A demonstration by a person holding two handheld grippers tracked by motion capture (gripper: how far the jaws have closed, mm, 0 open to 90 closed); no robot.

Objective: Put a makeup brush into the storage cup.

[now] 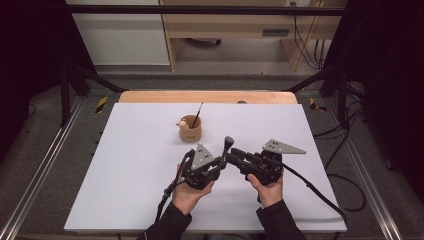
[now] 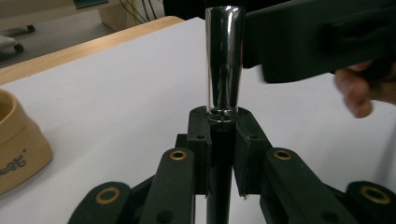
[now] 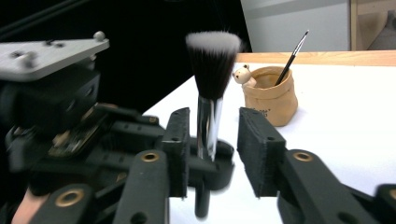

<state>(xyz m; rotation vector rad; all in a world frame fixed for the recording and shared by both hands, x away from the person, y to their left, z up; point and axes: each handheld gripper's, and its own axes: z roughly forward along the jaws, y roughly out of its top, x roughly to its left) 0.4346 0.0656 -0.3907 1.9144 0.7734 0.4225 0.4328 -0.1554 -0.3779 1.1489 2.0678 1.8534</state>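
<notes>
**High view.** Your left hand-held gripper (image 1: 220, 161) and right hand-held gripper (image 1: 234, 156) meet nose to nose over the white matte counter (image 1: 125, 170), near its front edge. Between them stands 1 makeup brush w/ black handle, chrome ferrule and dark bristle head (image 1: 228, 146), upright, likely mid-handover. Behind it, well apart: 1 tan sack-shaped ceramic pot w/ small bear figure on rim (image 1: 190, 128), holding 1 thin black-handled liner brush (image 1: 198, 115), leaning.

**Left gripper view.** Left gripper pinching the makeup brush (image 2: 224, 60) by its black handle just under the ferrule; pads pressed flat on both sides, so this grip carries it upright. Ferrule smooth, mirror-bright, tapered. Tan pot (image 2: 18, 144) at left edge, matte glaze.

**Right gripper view.** Right gripper (image 3: 214, 135) spread: jaws stand either side of the ferrule (image 3: 206, 130), w/ a clear gap on the right pad, so no squeeze from you here. Bristles dense, flat-topped, pale at tips. Pot (image 3: 271, 95) and liner brush (image 3: 292, 56) behind, apart.
</notes>
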